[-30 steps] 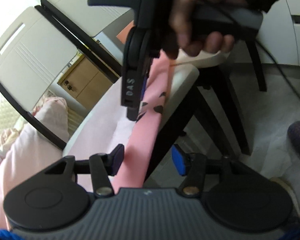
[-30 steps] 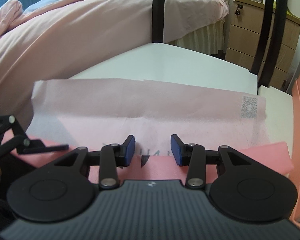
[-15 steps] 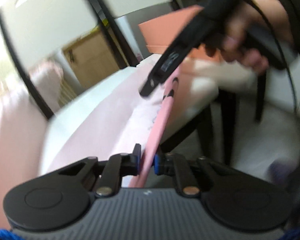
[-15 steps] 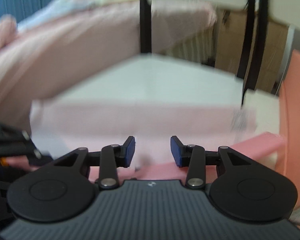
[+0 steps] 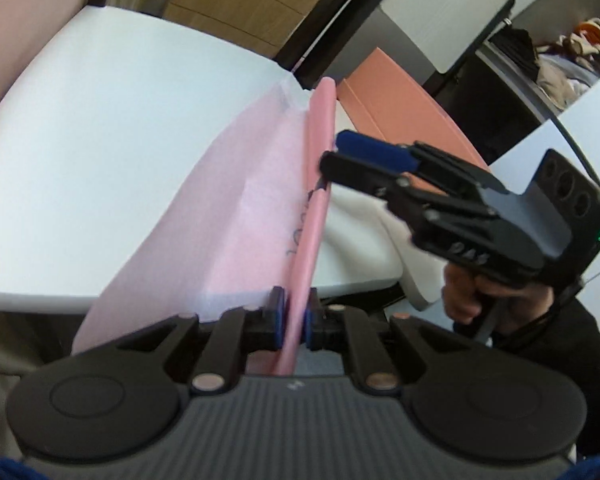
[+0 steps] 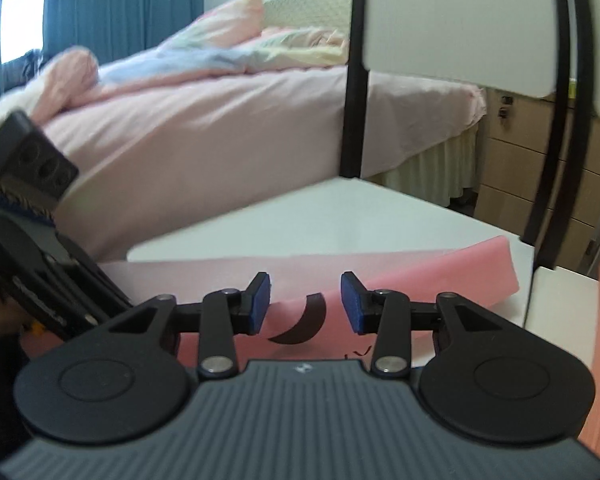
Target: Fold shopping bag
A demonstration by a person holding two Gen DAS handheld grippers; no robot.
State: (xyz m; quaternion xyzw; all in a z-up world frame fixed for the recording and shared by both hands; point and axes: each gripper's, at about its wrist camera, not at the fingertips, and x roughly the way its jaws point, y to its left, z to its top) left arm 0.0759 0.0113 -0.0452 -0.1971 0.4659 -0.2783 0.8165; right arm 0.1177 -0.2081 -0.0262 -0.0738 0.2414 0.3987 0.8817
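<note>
Between the blue pads of the left gripper (image 5: 292, 322), low in the left wrist view, one edge of the single pink shopping bag (image 5: 236, 216) is pinched; the jaws have just been closing on it. Right of centre in that view, the right gripper (image 5: 340, 156) is held by a hand (image 5: 466, 292); in its own view its jaws stand spread above the bag's dark crescent print, gripping nothing. One bag, two grippers. It lies on a white table (image 5: 100, 128), with a salmon box (image 5: 396, 108) beyond. A pink bed (image 6: 204, 128), blue curtains (image 6: 112, 4) and wooden drawers (image 6: 512, 176) fill the room. Handwriting on the bag is unreadable.
</note>
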